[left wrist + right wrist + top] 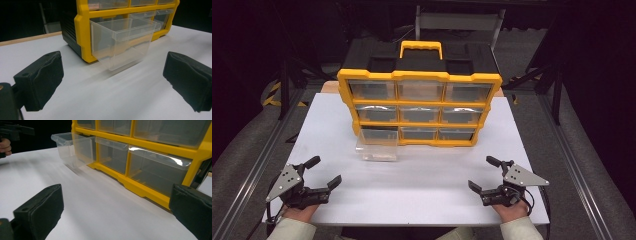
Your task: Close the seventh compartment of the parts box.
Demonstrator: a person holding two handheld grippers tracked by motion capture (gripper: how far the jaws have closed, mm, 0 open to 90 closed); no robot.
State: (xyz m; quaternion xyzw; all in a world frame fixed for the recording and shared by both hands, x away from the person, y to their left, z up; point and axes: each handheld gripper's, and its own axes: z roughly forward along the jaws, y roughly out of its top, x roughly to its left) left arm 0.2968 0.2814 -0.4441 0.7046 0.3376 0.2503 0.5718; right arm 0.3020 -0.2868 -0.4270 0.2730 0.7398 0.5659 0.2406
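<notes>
A yellow and black organiser (419, 76) with clear drawers stands at the back middle of the white table (412, 185). Its bottom-left drawer (377, 145) is pulled well out over the table; the same clear drawer (125, 42) looks empty, and in the right gripper view the drawer (75, 148) juts out left of the yellow frame (140, 187). My left gripper (324, 175) rests open near the front left edge, nothing between its jaws. My right gripper (484, 175) rests open near the front right edge, also empty. Both point toward the organiser.
A yellow carry handle (421, 46) tops the organiser. Dark metal frame legs (284, 90) stand left and right of the table, and a grey chair (459, 22) sits behind it. The other hand and gripper (10, 135) appear far left in the right gripper view.
</notes>
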